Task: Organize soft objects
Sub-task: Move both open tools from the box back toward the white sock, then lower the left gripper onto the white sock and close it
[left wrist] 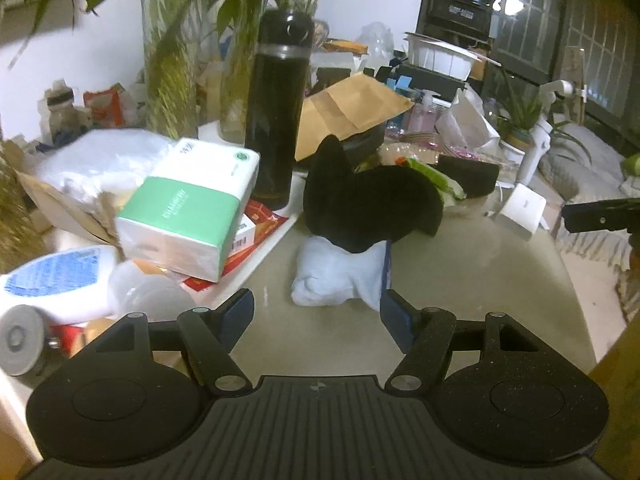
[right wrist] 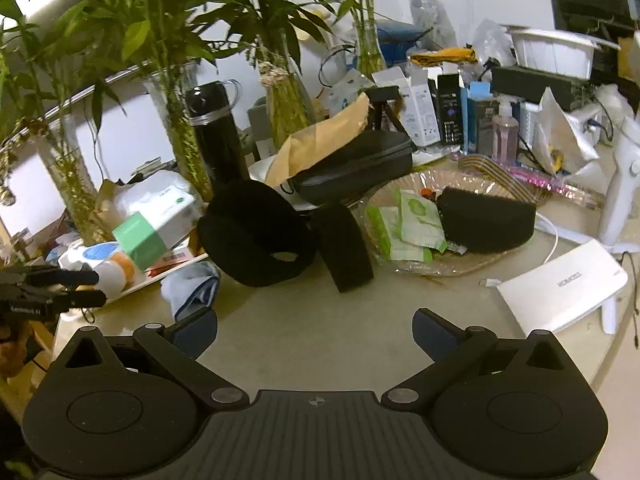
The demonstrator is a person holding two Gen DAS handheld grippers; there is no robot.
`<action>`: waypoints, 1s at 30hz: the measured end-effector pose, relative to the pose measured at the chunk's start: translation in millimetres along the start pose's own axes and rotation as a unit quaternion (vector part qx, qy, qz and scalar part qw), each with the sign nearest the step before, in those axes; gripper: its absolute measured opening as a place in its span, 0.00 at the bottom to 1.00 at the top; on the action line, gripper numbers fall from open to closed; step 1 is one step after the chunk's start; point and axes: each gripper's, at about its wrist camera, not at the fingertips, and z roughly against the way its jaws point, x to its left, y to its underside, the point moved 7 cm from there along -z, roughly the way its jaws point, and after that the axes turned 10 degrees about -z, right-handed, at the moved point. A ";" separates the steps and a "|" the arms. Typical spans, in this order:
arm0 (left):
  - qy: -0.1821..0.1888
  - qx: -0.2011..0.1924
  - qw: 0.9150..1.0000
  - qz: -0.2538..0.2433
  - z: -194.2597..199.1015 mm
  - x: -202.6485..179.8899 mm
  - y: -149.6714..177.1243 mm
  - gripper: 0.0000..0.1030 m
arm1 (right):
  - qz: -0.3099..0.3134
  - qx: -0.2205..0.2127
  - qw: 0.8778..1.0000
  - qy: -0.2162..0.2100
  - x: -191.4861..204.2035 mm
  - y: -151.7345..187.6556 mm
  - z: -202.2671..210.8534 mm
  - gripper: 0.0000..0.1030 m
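White power bank (right wrist: 560, 292), right view only

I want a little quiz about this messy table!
1. True or false: the left hand-held gripper is holding the pale blue sock.
2. What lies on top of the sock: A) black neck pillow, B) tissue pack, C) black flask?
3. Fill in: the green-and-white packets lie in a clear ____.

Key: 1 false; 2 A; 3 dish.
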 end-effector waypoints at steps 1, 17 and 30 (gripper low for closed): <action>0.003 0.001 1.000 0.000 -5.0 0.1 0.2 0.67 | -0.002 0.000 1.000 0.000 -1.3 -0.1 -3.5 1.00; 0.046 0.034 0.998 0.038 -60.9 10.8 -5.1 0.67 | 0.019 0.021 0.999 -0.015 -0.3 1.6 -40.6 1.00; 0.099 0.063 0.988 0.100 -91.1 10.0 1.6 0.51 | 0.015 0.023 0.999 -0.028 -3.4 -3.5 -62.9 1.00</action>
